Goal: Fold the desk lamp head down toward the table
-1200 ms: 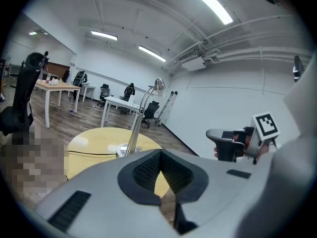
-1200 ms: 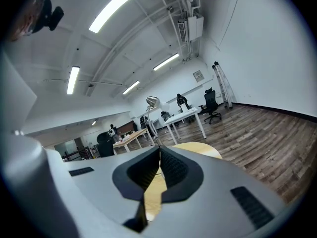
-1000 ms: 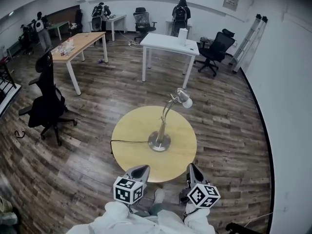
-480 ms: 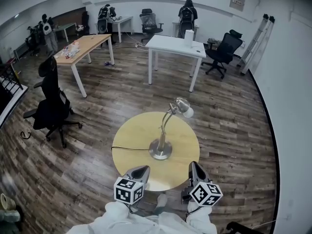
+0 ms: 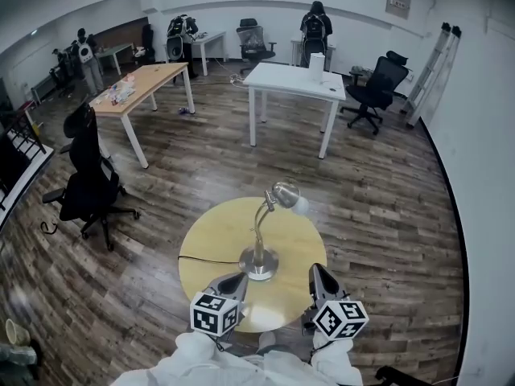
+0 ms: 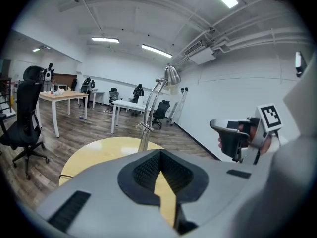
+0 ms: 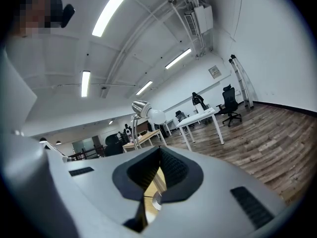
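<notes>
I've moved in closer, so my left gripper (image 5: 232, 280) and right gripper (image 5: 317, 272) now hang over the round table's (image 5: 205, 236) near edge. Both have their jaws together and hold nothing. The desk lamp (image 5: 261, 236) stands mid-table with its head (image 5: 286, 192) raised, so folding hasn't begun.

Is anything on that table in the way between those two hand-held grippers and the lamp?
Nothing visible. Bare round table separates the left hand-held gripper and right hand-held gripper from the desk lamp; its cord trails left.
</notes>
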A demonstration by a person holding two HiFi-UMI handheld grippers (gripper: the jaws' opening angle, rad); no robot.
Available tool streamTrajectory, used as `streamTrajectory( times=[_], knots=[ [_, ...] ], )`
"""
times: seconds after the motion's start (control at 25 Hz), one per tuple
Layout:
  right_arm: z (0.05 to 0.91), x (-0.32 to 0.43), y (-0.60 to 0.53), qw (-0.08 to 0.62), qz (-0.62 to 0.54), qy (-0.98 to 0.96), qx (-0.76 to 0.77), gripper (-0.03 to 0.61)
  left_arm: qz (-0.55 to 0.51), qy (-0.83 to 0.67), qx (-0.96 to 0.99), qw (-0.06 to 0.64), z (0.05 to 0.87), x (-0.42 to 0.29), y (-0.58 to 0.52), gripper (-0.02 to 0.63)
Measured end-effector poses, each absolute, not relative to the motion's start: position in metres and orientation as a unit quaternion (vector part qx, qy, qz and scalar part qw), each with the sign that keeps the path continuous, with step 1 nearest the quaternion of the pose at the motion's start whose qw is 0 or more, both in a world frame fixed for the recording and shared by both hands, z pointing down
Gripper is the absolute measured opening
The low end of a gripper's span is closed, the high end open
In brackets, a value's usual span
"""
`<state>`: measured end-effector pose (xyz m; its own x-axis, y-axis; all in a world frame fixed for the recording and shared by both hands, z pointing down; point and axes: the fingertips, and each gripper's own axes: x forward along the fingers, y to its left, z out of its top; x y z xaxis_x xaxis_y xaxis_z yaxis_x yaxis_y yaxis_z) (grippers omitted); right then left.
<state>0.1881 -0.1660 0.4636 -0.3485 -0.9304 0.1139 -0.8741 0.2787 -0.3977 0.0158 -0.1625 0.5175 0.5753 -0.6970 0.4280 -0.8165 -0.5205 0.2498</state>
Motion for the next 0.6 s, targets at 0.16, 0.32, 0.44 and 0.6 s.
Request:
streamTrajectory(
  times=[0.16, 0.32, 0.44, 0.6],
  knots=[
    [0.468, 0.204, -0.183, 0.072, -0.208, 0.801, -0.557, 0.014, 0.144, -0.450, 0.853, 0.220, 0.526, 0.026, -0.175, -0.003],
    [0.459, 0.208, -0.198, 0.075, -0.212, 0.811, -0.540, 0.014, 0.142, -0.463, 0.849, 0.213, 0.547, 0.017, -0.187, -0.003],
    [0.442, 0.213, -0.220, 0.082, -0.220, 0.813, -0.533, 0.014, 0.157, -0.466, 0.849, 0.192, 0.576, 0.008, -0.207, -0.003],
    [0.439, 0.214, -0.234, 0.095, -0.227, 0.802, -0.544, 0.014, 0.240, -0.453, 0.836, 0.196, 0.652, 0.007, -0.228, -0.003]
  ],
)
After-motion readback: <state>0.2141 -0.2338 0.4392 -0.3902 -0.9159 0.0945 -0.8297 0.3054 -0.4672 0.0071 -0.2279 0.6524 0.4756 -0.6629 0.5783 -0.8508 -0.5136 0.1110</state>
